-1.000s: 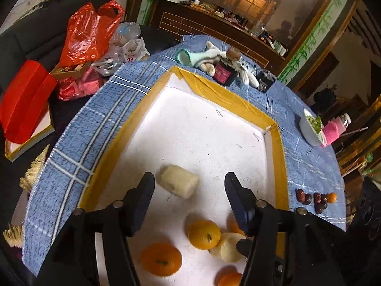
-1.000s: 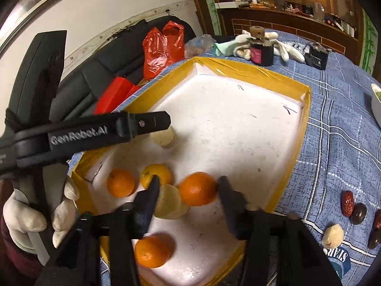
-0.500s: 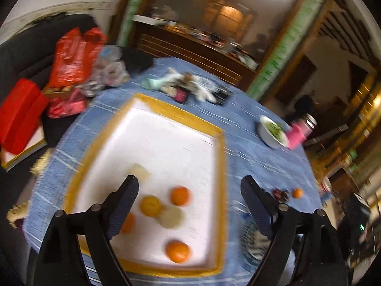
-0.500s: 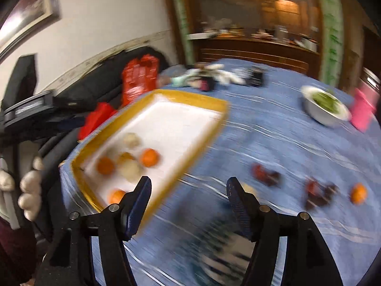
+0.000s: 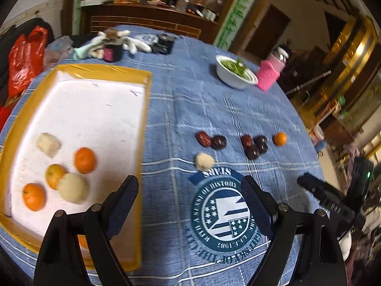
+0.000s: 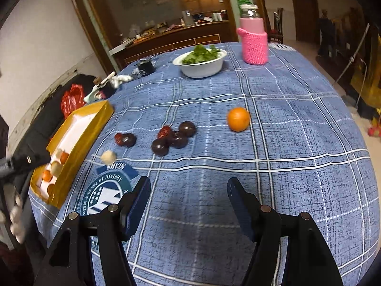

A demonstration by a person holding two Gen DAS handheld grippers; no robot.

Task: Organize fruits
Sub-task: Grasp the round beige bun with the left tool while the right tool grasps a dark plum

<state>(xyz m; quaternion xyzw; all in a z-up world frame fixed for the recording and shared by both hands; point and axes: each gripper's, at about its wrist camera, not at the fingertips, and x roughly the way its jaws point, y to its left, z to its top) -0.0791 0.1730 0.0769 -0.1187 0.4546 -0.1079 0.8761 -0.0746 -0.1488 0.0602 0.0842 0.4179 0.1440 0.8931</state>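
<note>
Warm indoor light is moderate; lamps glow in the far background, and a soft shadow lies on the tabletop (image 6: 285, 143) near the right fingers (image 6: 140, 205). Fisheye distortion curves the edges, with black vignetting at corners. Motion blur softens both views.

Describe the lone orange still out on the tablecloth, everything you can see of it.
The orange is small, round and bright, with smooth glossy-looking peel; no stem or leaf is discernible. It sits alone on the blue checked tablecloth, touching nothing else, just right of the dark fruit cluster in the right wrist view and nearer than the white bowl. The right gripper, open and empty, points roughly towards it. It lies outside the yellow-rimmed tray.
</note>
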